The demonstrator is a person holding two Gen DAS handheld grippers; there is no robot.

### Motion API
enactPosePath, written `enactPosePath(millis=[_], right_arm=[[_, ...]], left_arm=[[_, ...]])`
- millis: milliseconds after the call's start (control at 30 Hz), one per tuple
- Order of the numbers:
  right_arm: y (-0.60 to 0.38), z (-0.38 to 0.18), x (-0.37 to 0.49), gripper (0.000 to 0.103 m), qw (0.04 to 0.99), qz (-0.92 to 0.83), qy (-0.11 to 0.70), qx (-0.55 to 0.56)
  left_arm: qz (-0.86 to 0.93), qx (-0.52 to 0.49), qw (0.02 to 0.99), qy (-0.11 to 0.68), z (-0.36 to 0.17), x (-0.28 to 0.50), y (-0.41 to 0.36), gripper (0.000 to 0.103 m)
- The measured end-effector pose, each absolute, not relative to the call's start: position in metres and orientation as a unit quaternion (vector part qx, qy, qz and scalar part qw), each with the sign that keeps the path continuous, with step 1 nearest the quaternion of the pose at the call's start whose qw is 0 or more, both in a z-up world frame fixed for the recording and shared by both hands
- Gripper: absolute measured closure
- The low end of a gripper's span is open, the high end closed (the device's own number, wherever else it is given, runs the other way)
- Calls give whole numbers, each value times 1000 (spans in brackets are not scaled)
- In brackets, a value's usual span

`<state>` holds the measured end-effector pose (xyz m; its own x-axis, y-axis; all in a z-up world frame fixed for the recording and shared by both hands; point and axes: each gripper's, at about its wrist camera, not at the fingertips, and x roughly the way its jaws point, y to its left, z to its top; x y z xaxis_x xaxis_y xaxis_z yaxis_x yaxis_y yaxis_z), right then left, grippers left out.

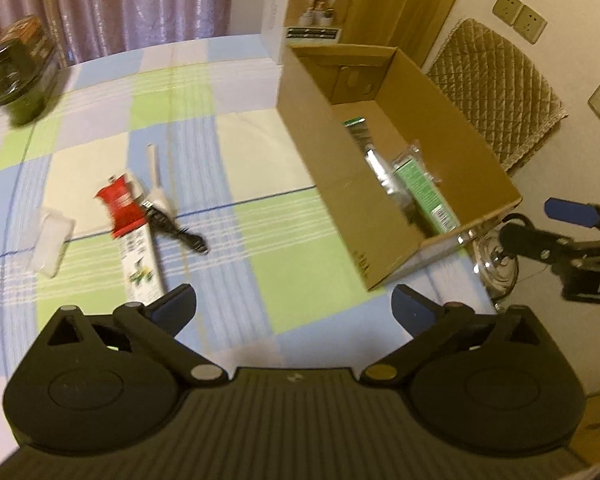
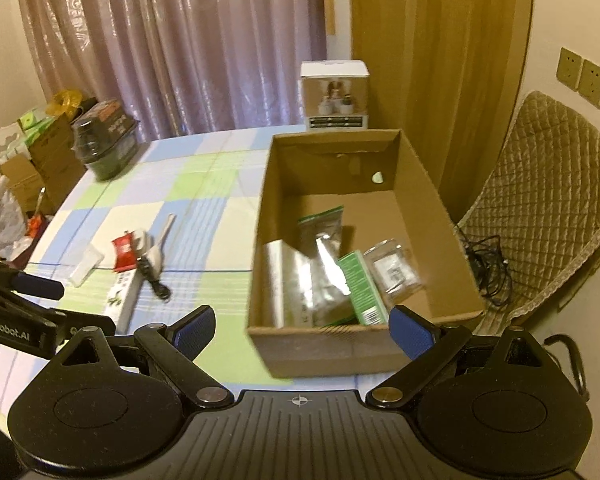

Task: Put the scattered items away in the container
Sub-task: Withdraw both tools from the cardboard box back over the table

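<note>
Both the left gripper [image 1: 294,312] and right gripper [image 2: 300,330] gape wide, empty. Cardboard box [image 2: 428,196] holds a green carton [image 2: 360,284] and blurred foil bags; left of it lie a red packet [image 1: 120,210] and an indistinct black item [image 1: 176,232].

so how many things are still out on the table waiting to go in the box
5, clustered left of the cardboard box: a red packet, a long white carton, a black cable, a white scoop-like tool and a white pouch. They overlap, so something could be hidden underneath.
</note>
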<state>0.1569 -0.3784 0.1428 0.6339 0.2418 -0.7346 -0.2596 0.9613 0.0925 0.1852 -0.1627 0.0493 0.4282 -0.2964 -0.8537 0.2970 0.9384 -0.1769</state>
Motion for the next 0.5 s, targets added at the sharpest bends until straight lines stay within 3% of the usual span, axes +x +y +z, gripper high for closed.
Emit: enactPosePath(millis=[500], right_arm=[[-325,141,118,5,893,179,413,-5]], left_arm=[[-127,-3,858,499,46,125,-80,1]])
